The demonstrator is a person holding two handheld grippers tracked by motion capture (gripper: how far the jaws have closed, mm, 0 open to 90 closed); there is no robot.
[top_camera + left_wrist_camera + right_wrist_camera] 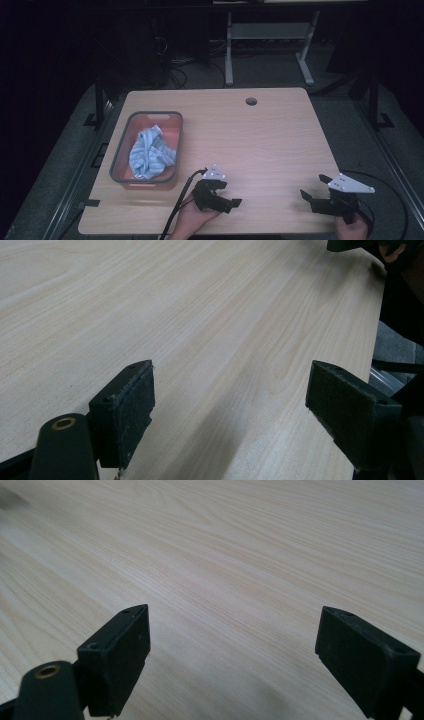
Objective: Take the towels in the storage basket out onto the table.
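A person is holding two grippers over the near edge of the wooden bench (260, 135). The left gripper (231, 202) is hovering near the middle of that edge, its jaws standing wide apart with nothing between them; in the left gripper view its two black pads (131, 405) are framing bare wood grain. The right gripper (314, 189) is sitting toward the near right corner, well apart from the left one, and its jaws are likewise spread and gripping nothing, with plain tabletop lying between them in the right gripper view. A grey-rimmed basket (120, 150) with a reddish inside is resting along the bench's left edge, and a crumpled light blue striped cloth (150, 152) is lying inside it. The basket is near the left gripper, beyond it and to its left, without touching it.
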